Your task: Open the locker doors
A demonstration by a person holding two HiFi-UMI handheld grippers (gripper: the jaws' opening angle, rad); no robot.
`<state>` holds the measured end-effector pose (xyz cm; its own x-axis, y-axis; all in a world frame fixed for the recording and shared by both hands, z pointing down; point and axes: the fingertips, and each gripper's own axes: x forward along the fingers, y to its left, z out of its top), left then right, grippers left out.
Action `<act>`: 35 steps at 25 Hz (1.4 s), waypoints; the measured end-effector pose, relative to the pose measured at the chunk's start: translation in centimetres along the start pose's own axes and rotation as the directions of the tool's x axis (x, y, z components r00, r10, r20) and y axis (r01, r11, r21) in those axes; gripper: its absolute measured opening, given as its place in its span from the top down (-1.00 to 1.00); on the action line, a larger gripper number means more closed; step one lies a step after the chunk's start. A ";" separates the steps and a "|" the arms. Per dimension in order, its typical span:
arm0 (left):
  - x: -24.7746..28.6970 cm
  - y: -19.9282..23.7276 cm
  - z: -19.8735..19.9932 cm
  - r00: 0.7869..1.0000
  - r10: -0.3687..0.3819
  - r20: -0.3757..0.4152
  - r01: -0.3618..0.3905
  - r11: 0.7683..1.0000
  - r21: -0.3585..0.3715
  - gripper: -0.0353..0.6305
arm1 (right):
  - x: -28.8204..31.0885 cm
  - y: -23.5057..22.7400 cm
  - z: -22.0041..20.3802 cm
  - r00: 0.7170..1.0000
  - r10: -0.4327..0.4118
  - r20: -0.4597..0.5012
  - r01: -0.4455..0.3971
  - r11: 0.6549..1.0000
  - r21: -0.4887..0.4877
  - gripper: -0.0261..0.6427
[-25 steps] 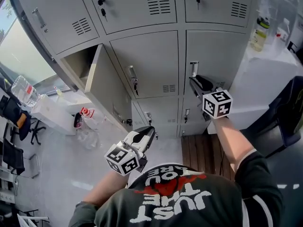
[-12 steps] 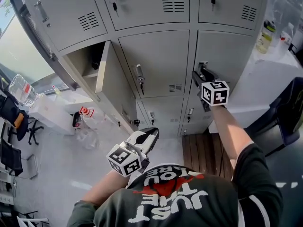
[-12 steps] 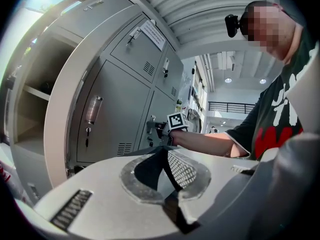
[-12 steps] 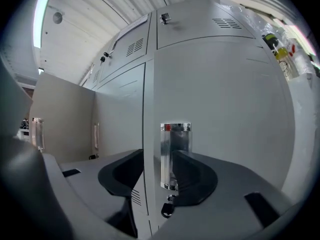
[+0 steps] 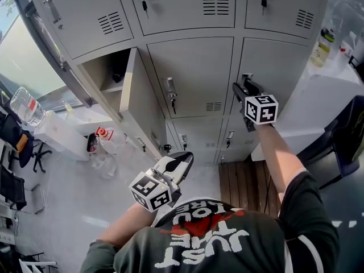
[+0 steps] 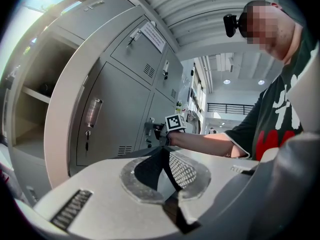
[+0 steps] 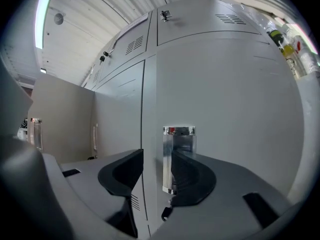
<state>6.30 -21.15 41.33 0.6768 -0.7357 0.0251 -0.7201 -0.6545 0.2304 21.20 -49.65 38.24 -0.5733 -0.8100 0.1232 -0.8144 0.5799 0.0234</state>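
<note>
Right hand-held gripper [image 5: 242, 87] is up against the locker bank, 2 doors along from the open door [image 5: 135, 101], and its jaws are opening around the chrome handle [image 7: 178, 158] of that closed door [image 5: 280, 61]. In the right gripper view the handle stands upright between the jaws. It sits close against 1 pad with a clear gap to the other, so nothing is pinched yet. The jaws seem spread this wide so that they can straddle the handle before closing on it. The arm is stretched out at the handle's height, which lines the hand-held gripper straight on to the door face.

Left hand-held gripper [image 5: 183, 160] hangs low by the person's chest, nearer the person than the open door. Its jaws are together with nothing between them. My reading is that it is held there to keep out of the way, idle while the other one works.

The open door swings out toward the person and shows a shelf [image 5: 114, 88] inside its compartment. Right beside the open door, the middle door [image 5: 193, 67] is shut. So 1 door of this row looks done and 2 are left.

The next move likely calls for a firm squeeze on the handle and a pull outward along the hinge arc. A weak grip on smooth chrome could slip off.
</note>
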 end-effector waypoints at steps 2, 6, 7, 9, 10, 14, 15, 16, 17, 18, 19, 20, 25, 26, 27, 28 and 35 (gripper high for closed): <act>0.2 0.1 0.3 1.000 0.001 0.004 -0.001 1.000 0.003 0.90 | -0.2 0.0 -0.1 1.000 0.007 0.003 -0.007 1.000 -0.001 0.37; 0.7 0.0 0.3 1.000 -0.006 0.003 0.006 1.000 0.005 0.90 | -0.9 0.2 -0.2 1.000 0.024 0.003 -0.024 1.000 -0.014 0.40; 0.8 -0.2 0.2 1.000 -0.009 0.002 0.009 1.000 0.003 0.90 | -1.1 0.2 -0.2 1.000 0.024 0.001 -0.024 1.000 -0.017 0.41; 1.0 -0.4 0.2 1.000 -0.014 0.000 0.014 1.000 0.000 0.90 | -1.7 0.4 -0.3 1.000 0.020 -0.002 -0.021 1.000 -0.024 0.44; 1.1 -0.6 0.2 1.000 -0.017 -0.001 0.017 1.000 -0.001 0.90 | -2.0 0.5 -0.3 1.000 0.018 -0.001 -0.018 0.999 -0.028 0.44; 1.5 -1.0 0.1 1.000 -0.026 -0.003 0.026 1.000 0.001 0.90 | -3.3 0.8 -0.5 1.000 0.006 0.004 -0.006 0.999 -0.041 0.44; 1.5 -1.1 0.1 1.000 -0.027 -0.003 0.027 1.000 0.002 0.90 | -3.7 0.9 -0.6 1.000 0.000 0.004 0.001 0.999 -0.046 0.44; 1.5 -1.1 0.1 1.000 -0.029 -0.003 0.029 1.000 0.003 0.90 | -4.0 0.9 -0.7 1.000 -0.008 0.003 0.008 0.999 -0.052 0.44; 1.6 -1.2 0.0 1.000 -0.030 -0.003 0.030 1.000 0.003 0.90 | -4.3 1.0 -0.8 1.000 -0.017 0.001 0.017 0.998 -0.059 0.44; 1.6 -1.4 0.0 0.999 -0.032 -0.004 0.032 0.999 0.003 0.90 | -4.6 1.0 -0.8 1.000 -0.025 0.000 0.025 0.998 -0.064 0.44; 1.6 -1.5 0.0 0.999 -0.034 -0.004 0.034 0.999 0.003 0.90 | -5.0 1.1 -0.9 0.999 -0.033 0.000 0.033 0.997 -0.067 0.44; 1.6 -1.6 0.0 0.999 -0.035 -0.005 0.035 0.999 0.004 0.90 | -5.4 1.1 -0.9 0.999 -0.042 0.000 0.041 0.997 -0.068 0.45; 1.4 -1.9 0.1 0.999 -0.042 -0.009 0.042 0.999 0.007 0.90 | -7.5 0.9 -1.1 0.997 -0.079 0.012 0.080 0.995 -0.059 0.54; 1.4 -2.0 0.1 0.999 -0.043 -0.009 0.043 0.999 0.009 0.90 | -7.9 0.9 -1.2 0.997 -0.080 0.015 0.080 0.995 -0.056 0.54; 1.3 -2.1 0.1 0.999 -0.044 -0.010 0.044 0.999 0.010 0.90 | -8.3 0.9 -1.2 0.997 -0.079 0.017 0.080 0.995 -0.053 0.54; 1.3 -2.2 0.2 0.999 -0.046 -0.009 0.046 0.999 0.011 0.90 | -8.7 0.9 -1.3 0.997 -0.079 0.019 0.079 0.996 -0.052 0.54; 1.5 -3.1 0.3 0.998 -0.067 -0.011 0.067 0.998 0.017 0.90 | -11.2 0.9 -1.6 0.997 -0.069 0.019 0.070 0.997 -0.029 0.54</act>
<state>9.54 -20.25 40.36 0.7251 -0.6883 0.0199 -0.6754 -0.7054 0.2151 27.04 -39.90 38.47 -0.5170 -0.8498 0.1029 -0.8495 0.5241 0.0608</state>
